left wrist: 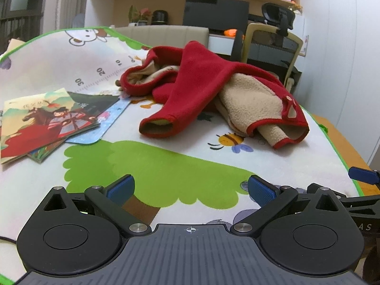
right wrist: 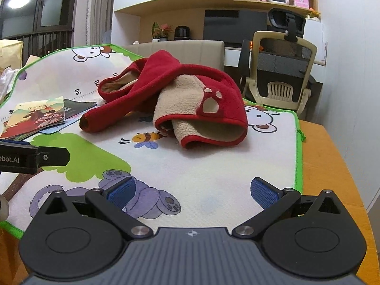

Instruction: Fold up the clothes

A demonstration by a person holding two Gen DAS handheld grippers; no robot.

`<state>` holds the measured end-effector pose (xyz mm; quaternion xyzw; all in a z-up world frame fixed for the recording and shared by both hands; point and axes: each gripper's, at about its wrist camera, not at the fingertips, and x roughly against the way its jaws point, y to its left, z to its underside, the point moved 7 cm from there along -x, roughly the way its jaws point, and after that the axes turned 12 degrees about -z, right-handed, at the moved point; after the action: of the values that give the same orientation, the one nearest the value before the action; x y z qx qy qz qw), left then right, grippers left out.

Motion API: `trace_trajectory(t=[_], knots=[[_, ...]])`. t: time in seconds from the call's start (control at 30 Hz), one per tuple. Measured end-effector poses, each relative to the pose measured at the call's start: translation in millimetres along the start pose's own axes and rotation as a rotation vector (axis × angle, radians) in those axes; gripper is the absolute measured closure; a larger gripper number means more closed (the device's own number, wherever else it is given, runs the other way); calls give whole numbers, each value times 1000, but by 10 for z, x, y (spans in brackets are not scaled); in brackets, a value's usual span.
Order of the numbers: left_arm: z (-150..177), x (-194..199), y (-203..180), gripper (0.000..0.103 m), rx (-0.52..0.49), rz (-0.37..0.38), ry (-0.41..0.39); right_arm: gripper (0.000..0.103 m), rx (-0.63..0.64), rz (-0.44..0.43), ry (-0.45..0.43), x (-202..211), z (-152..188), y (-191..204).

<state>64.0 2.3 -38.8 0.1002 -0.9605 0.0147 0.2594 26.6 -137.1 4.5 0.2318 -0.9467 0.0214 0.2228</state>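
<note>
- Hovering wide-jawed and empty, the left gripper (left wrist: 191, 190) and right gripper (right wrist: 192, 191) face a crumpled red fleece jacket (right wrist: 175, 95).
- The jacket lies ahead on the soft cartoon-printed mat (right wrist: 213, 166), beige lining exposed.

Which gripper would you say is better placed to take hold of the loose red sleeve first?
Probably the left gripper: the sleeve cuff lies nearly straight ahead of it, but well left of the right gripper.
</note>
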Motion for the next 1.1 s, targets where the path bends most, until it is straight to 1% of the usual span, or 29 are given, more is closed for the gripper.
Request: trace_trajectory(t=[1.1], knots=[[29,-11,2,0,3,-1,12,0,-24,-26,19,-33,37,1]])
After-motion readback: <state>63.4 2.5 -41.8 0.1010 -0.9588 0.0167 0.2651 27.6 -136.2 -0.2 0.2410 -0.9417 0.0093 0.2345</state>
